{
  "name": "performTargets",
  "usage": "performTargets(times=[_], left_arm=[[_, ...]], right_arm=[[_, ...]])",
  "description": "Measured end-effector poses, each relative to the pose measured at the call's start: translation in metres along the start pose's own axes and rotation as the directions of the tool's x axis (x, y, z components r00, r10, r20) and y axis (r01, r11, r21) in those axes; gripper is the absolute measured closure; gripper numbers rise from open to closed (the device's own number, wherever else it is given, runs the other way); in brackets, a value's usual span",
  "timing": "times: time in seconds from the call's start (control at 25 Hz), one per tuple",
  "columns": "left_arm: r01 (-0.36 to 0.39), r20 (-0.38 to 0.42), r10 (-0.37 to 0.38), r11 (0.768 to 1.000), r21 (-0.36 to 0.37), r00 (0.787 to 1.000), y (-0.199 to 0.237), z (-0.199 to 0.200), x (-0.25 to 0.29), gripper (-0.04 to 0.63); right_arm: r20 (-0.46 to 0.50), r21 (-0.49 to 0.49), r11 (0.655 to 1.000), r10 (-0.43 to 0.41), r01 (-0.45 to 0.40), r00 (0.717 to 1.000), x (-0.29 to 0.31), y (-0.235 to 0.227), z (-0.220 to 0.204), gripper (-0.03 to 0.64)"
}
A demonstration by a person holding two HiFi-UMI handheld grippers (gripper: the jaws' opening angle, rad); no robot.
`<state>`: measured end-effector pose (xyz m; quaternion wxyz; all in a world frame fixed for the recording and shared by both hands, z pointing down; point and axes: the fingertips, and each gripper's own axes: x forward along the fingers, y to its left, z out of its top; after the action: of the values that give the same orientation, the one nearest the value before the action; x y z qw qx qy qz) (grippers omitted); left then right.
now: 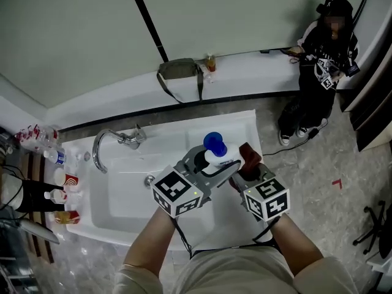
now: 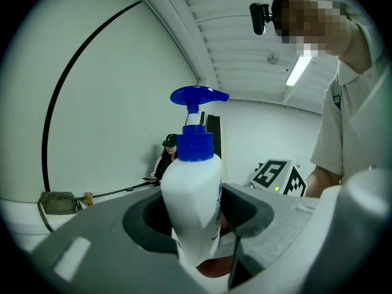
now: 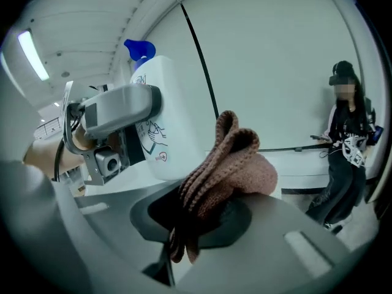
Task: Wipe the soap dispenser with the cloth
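A white soap dispenser [image 1: 218, 156] with a blue pump head is held up above the white sink counter [image 1: 239, 127]. My left gripper [image 1: 215, 167] is shut on the bottle's body [image 2: 191, 207], which stands upright between the jaws. My right gripper [image 1: 246, 164] is shut on a folded brown knitted cloth [image 3: 226, 176], seen as a dark red wad [image 1: 249, 157] at the dispenser's right side. In the right gripper view the white bottle [image 3: 160, 121] sits just left of the cloth, close to it; contact cannot be told.
A basin [image 1: 138, 188] with a chrome tap [image 1: 116, 141] lies below left. Small bottles and cups [image 1: 61, 179] crowd the counter's left end. A bag [image 1: 179, 72] rests on the ledge behind. A person in black [image 1: 321, 66] sits at the far right.
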<state>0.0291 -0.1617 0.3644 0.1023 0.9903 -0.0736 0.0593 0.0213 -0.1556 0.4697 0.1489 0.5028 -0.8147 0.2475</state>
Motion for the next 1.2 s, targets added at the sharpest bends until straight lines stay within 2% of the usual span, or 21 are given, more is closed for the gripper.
performTargets(times=[0.24,0.44,0.6,0.72,0.84,0.96,1.08,1.2], left_arm=[[-0.022,0.058,0.024,1.000,-0.019,0.998,0.005,0.014,-0.001,0.379],[-0.051,0.058,0.053,0.998,-0.033,0.997,0.012,0.010,0.000,0.382],[-0.071,0.019,0.071,0.997,0.005,0.997,0.018,-0.001,0.002,0.382],[-0.080,-0.007,0.081,0.996,0.036,0.997,0.021,-0.017,0.004,0.382],[-0.067,-0.036,0.070,0.994,0.081,0.997,0.022,-0.041,0.010,0.382],[-0.019,-0.043,0.025,0.991,0.134,0.999,0.019,-0.062,0.016,0.382],[0.008,-0.095,0.012,0.979,0.202,0.995,0.021,-0.091,0.028,0.382],[0.031,-0.152,0.003,0.975,0.221,0.988,0.024,-0.127,0.039,0.382]], right_arm=[[0.029,0.030,0.988,0.153,-0.154,0.988,0.009,0.030,0.007,0.535],[-0.014,-0.020,0.953,0.302,-0.303,0.953,0.009,0.058,-0.004,0.537],[-0.026,-0.035,0.943,0.330,-0.331,0.944,-0.003,0.056,-0.011,0.537],[-0.071,-0.063,0.956,0.282,-0.286,0.957,-0.009,0.038,-0.022,0.537],[-0.089,-0.114,0.980,0.151,-0.161,0.984,-0.015,0.000,-0.027,0.537],[-0.043,-0.155,0.987,0.023,-0.030,0.999,-0.022,-0.038,-0.019,0.537],[-0.017,-0.136,0.990,-0.043,0.040,0.999,-0.026,-0.067,-0.017,0.537],[-0.022,-0.093,0.994,-0.066,0.063,0.998,-0.025,-0.083,-0.026,0.537]])
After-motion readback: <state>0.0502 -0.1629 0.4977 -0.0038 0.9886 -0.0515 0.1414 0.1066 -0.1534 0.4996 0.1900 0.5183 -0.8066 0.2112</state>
